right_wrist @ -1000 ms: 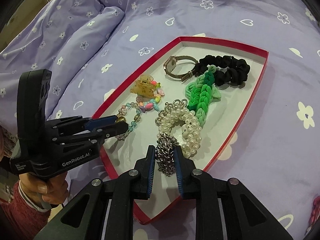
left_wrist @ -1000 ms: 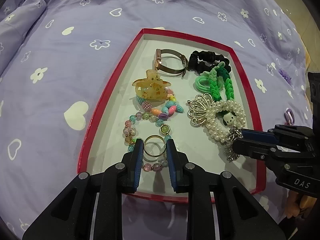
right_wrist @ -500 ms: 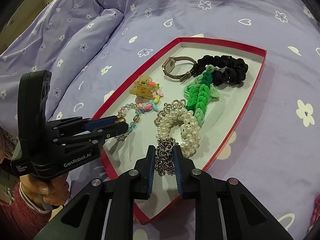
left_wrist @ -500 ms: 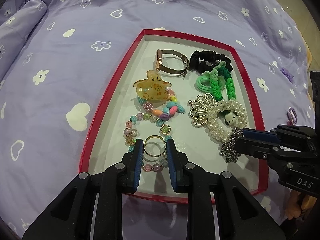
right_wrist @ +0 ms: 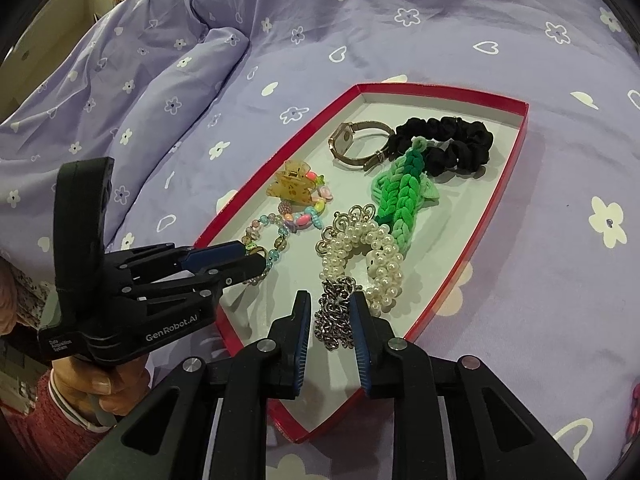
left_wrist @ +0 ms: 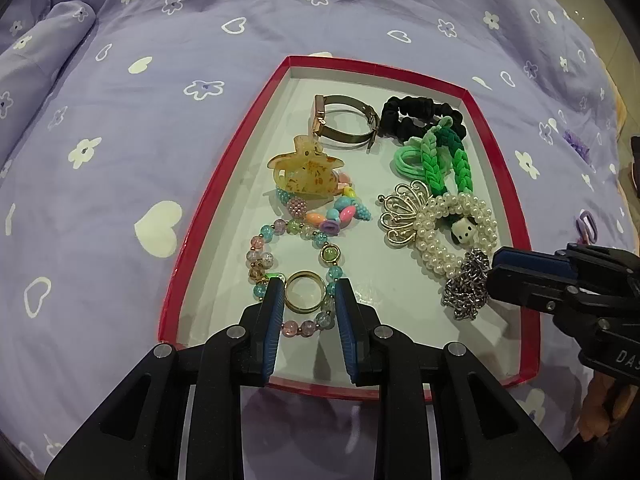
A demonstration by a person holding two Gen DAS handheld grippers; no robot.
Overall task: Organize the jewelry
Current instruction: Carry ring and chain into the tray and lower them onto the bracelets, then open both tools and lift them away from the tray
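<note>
While a red-rimmed tray [left_wrist: 192, 236] of jewelry rests on a lilac bedspread [left_wrist: 120, 128] printed with white flowers and hearts, two handheld grippers work at its near edge. The left gripper [left_wrist: 310, 294] pinches a gold ring [left_wrist: 305, 297] between its blue-padded jaws, the ring lying inside the loop of a pastel glass-bead bracelet [left_wrist: 260, 258] close to the tray's near left corner. The right gripper [right_wrist: 330, 307] has its jaws closed in on a bunched silver chain [right_wrist: 334, 320], which sits near the tray's near right side and touches the end of a pearl bracelet [right_wrist: 380, 264] carrying a small white dog charm. A gold filigree crown-shaped piece [left_wrist: 400, 216] lies against the pearls on their far side. Toward the tray's middle, an amber hair claw [left_wrist: 306, 174] sits on top of a strand of candy-colored beads [left_wrist: 340, 212]. Along the far edge, a rose-gold watch [left_wrist: 344, 126] with a metal band stands on its side, just beside a black scrunchie [left_wrist: 416, 114] in the far right corner. A green braided band [left_wrist: 434, 156] overlaps the scrunchie and reaches toward the pearls. From the right wrist view, the person's left hand [right_wrist: 94, 390], in a red sleeve, grips the left tool's handle.
</note>
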